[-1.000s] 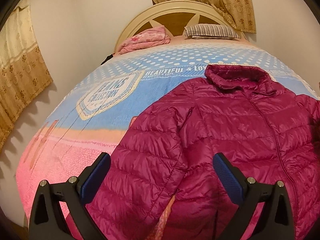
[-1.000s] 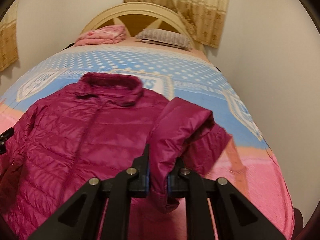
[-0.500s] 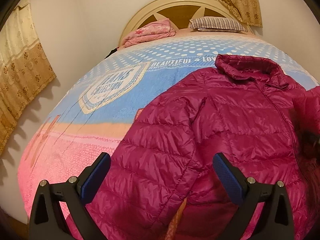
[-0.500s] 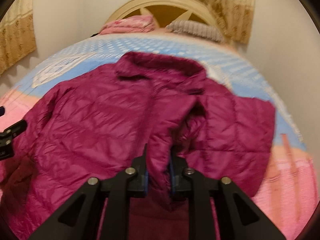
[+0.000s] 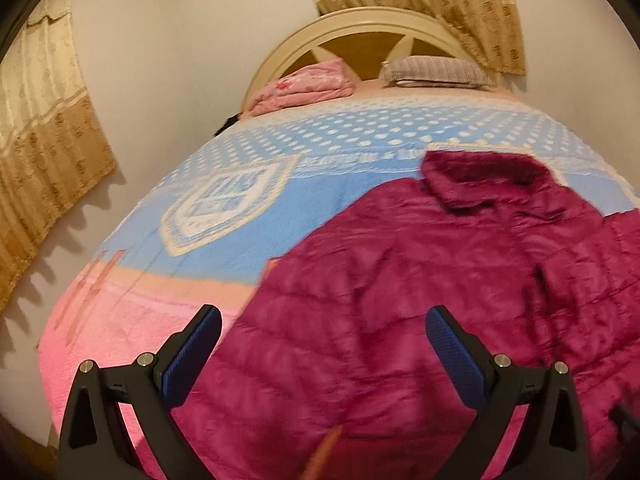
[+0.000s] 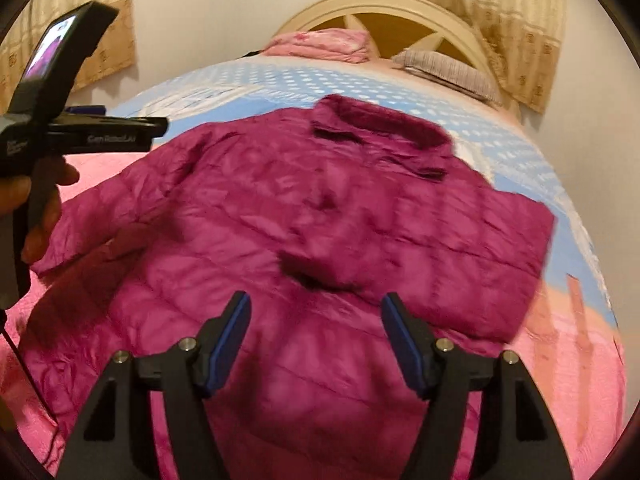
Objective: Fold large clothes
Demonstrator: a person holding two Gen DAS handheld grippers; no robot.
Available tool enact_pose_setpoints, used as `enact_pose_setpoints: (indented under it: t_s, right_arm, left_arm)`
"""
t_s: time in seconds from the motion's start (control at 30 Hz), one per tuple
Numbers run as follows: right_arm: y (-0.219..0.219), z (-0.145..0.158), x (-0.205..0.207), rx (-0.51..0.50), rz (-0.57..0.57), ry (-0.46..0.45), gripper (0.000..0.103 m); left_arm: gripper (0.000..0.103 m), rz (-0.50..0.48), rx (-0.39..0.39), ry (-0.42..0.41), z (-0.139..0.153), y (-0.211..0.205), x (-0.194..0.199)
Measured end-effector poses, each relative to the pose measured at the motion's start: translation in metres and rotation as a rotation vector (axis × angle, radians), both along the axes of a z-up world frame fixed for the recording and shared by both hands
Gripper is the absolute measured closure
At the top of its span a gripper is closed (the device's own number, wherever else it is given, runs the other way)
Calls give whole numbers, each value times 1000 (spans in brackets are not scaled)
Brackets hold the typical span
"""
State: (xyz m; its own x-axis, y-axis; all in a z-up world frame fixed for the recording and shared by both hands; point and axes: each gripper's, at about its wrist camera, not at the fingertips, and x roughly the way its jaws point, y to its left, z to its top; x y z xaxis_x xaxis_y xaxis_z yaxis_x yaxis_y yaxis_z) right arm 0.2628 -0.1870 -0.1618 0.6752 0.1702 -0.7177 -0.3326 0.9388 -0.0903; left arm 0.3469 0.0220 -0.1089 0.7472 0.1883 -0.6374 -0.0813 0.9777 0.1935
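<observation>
A magenta quilted jacket [image 6: 320,220] lies front up on the bed, collar toward the headboard. Its right sleeve [image 6: 460,264] is folded in across the chest. My right gripper [image 6: 316,336] hovers over the jacket's lower front; its jaws are opening and nothing is between the blue pads. In the left wrist view the same jacket [image 5: 400,300] fills the lower right. My left gripper [image 5: 322,356] stands open above the jacket's left sleeve, holding nothing. In the right wrist view the left gripper's body [image 6: 60,132] and a hand appear at the far left edge.
The bed has a blue, white and pink blanket [image 5: 240,208]. A folded pink quilt [image 5: 308,88] and a striped pillow [image 5: 436,72] lie by the cream headboard [image 5: 360,28]. Walls and tan curtains [image 5: 44,152] stand close on both sides.
My right gripper carried the right sleeve inward over the chest, then let it go and its jaws spread. The left gripper stayed open and shifted a little.
</observation>
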Motion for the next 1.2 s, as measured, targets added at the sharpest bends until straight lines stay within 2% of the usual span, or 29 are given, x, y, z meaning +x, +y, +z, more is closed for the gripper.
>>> enact_pose_setpoints:
  t_s: [0.1,0.27,0.37,0.47,0.6,0.67,0.7,0.73,0.8,0.93,1.2]
  right_arm:
    - [-36,-2,14,-46,-159,-32,32]
    - [-104,-10,40,15,-406,-34,32]
    - [-127,-18,39,71,-460,-19,32]
    - [-129,-27,32,66,-458,-22,32]
    - [-136,-39,24,67,-465,-31,29]
    - [-139,-42,22,85,-480,-29,27]
    - [-140,-44,21,91,-486,-26,27]
    - [-142,-46,20,99,-492,-20,27]
    - [-146,-48,21,114,-501,-13,25]
    - [-150,-50,18,136,-516,-6,21]
    - [-153,-57,20,151,-527,27,17]
  left_arm:
    - [1,-78,-24,18,-1,-35,4]
    - [1,-176,-67,34,-5,-86,19]
    - [1,-203,-122,68,-15,-105,35]
    - [1,-223,-196,115,-27,-120,50]
    - [2,-275,-245,152,-36,-137,57]
    - [20,-316,-262,166,-39,-143,57]
    - [49,-351,-279,191,-42,-148,57]
    - [73,-370,-289,211,-44,-151,58]
    - [87,-392,-294,237,-49,-154,57]
    - [95,-385,-267,218,-45,-141,48]
    - [97,-348,-200,145,-26,-83,15]
